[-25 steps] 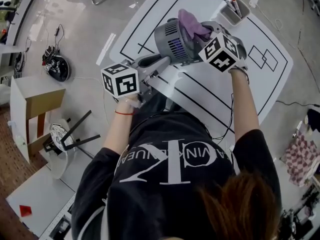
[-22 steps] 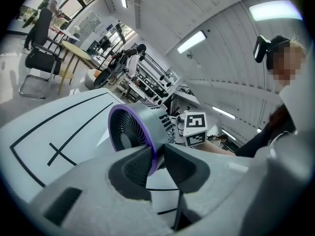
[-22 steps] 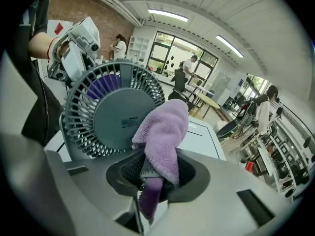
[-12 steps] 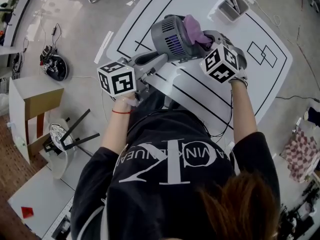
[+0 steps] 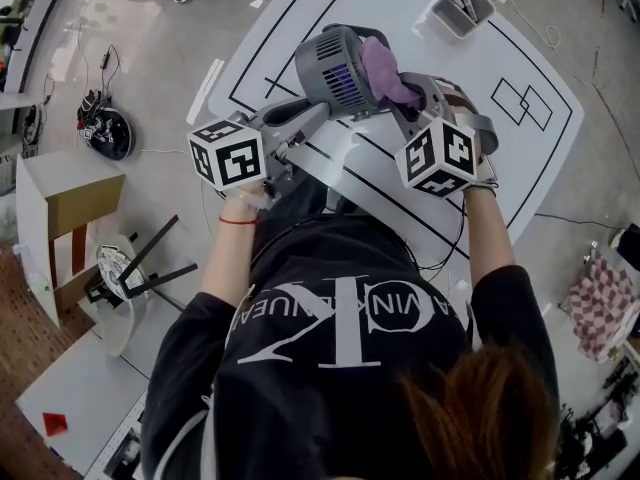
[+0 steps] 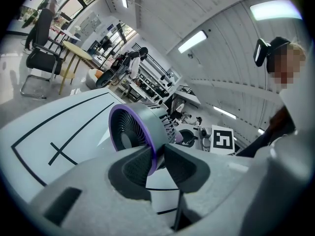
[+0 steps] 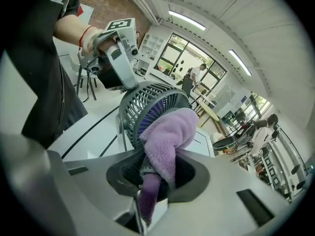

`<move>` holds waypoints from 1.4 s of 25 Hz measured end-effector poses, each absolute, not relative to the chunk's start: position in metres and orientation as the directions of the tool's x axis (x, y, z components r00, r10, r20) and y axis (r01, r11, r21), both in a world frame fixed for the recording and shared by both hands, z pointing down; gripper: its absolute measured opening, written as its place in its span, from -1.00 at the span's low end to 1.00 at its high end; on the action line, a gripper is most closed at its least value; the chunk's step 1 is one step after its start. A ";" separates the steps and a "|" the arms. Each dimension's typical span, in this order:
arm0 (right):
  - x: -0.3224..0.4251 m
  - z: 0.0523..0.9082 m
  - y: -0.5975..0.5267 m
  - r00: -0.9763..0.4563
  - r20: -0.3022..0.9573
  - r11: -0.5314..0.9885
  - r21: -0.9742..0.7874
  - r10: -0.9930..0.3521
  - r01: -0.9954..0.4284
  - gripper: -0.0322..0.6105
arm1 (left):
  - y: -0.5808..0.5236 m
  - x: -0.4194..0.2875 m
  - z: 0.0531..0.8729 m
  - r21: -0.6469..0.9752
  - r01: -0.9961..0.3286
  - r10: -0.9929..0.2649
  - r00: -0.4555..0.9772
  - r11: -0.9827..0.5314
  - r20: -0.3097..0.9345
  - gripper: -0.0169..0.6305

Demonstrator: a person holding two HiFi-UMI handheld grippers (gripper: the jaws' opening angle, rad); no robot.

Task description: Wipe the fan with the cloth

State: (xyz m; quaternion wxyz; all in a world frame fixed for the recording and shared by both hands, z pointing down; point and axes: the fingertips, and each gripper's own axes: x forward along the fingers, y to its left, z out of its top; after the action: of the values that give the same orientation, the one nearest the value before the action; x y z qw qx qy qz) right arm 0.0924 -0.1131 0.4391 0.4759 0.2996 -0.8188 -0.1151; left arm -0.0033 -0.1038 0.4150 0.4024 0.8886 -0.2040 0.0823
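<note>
Mid-wipe, I'd say: left gripper point(image 6: 158, 161) pinches the fan point(image 5: 335, 68) by its rim, right gripper point(image 7: 157, 173) clamps the cloth point(image 5: 385, 68) against its rear grille, front apparently left.

Bare table point(image 5: 290, 38) left of the fan point(image 5: 335, 68); pen tray point(image 5: 462, 10) at far edge

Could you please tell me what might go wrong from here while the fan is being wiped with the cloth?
1. The left gripper seems to clamp the fan only by a thin part of its rim; the cloth's push might twist it loose.
2. The cloth sits bunched in the right gripper with a tail hanging below; it could snag on the grille slats or slip out.
</note>
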 end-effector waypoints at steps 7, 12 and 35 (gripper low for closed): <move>0.081 0.423 -0.103 -0.383 0.687 0.785 0.516 -0.618 -0.341 -0.61 | -0.104 -0.005 0.414 0.670 -0.433 -0.283 0.901 -0.603 0.328 -0.66; 0.077 0.412 -0.101 -0.407 0.675 0.788 0.518 -0.615 -0.332 -0.61 | -0.103 -0.001 0.413 0.660 -0.435 -0.276 0.900 -0.613 0.338 -0.67; 0.117 0.378 -0.097 -0.473 0.519 0.676 0.327 -0.712 -0.660 -0.60 | -0.111 0.054 0.401 0.634 -0.423 -0.283 0.906 -0.647 0.316 -0.74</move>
State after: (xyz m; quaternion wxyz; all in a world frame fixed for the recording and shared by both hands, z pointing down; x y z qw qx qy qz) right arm 0.1167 -0.0973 0.3777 0.3215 0.4002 -0.8572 -0.0409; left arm 0.0537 -0.1110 0.4014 0.3717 0.9026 -0.1954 0.0945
